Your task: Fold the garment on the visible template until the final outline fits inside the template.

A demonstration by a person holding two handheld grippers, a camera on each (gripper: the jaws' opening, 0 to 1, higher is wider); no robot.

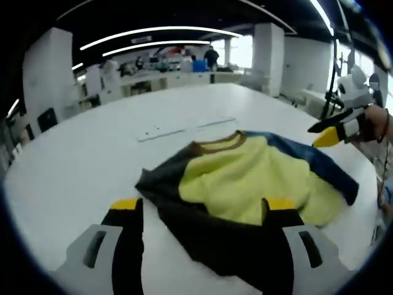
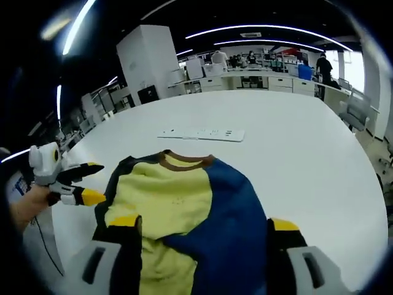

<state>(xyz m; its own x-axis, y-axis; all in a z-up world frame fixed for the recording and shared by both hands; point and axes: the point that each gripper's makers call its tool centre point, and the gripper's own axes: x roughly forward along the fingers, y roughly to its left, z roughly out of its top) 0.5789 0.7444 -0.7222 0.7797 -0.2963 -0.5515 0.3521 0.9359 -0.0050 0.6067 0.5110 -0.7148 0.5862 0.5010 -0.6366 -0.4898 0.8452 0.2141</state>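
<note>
Between the spread fingers of the right gripper (image 2: 199,226) lies the shirt (image 2: 184,203), collar pointing away, length running forward; the left gripper (image 1: 202,204), jaws apart, hovers at its dark sleeve.

Open office: white pillar (image 2: 150,52), ceiling light strips (image 1: 153,31), desks (image 2: 258,80) behind

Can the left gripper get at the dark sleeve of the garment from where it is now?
Probably yes: the left gripper hovers open right over the garment's dark sleeve, with nothing between them.
</note>
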